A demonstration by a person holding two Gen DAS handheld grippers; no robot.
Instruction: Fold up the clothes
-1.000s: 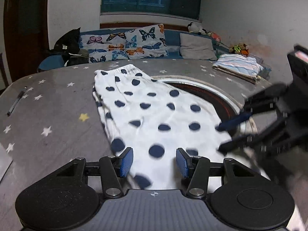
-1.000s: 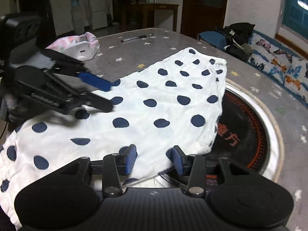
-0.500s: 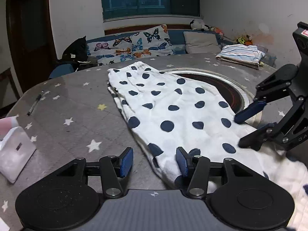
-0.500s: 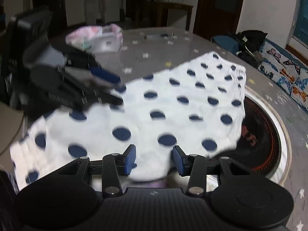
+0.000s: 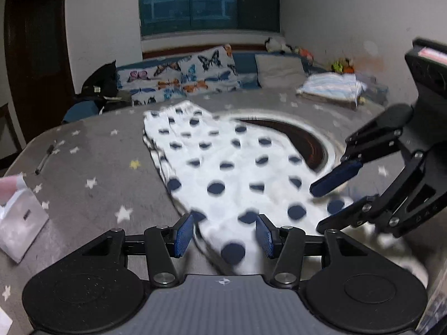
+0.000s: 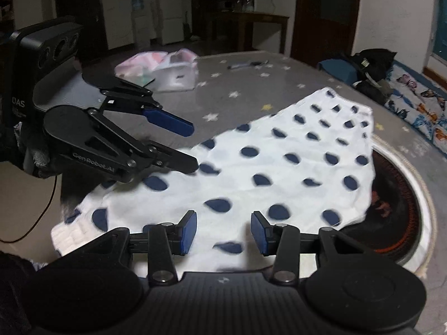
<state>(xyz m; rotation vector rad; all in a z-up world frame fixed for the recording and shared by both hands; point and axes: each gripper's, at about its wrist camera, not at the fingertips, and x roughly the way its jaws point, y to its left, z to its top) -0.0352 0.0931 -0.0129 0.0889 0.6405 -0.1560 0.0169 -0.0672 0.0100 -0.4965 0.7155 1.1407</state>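
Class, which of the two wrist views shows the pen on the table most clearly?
The left wrist view. There the pen lies as a thin dark stick near the left edge of the table, fairly sharp. In the right wrist view the pen sits far back and is blurred.

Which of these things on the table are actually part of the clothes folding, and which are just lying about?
Part of the job:
polka-dot garment
left gripper
right gripper
folded striped clothes

Lying about:
pen
plastic bag
black bag
butterfly cushions
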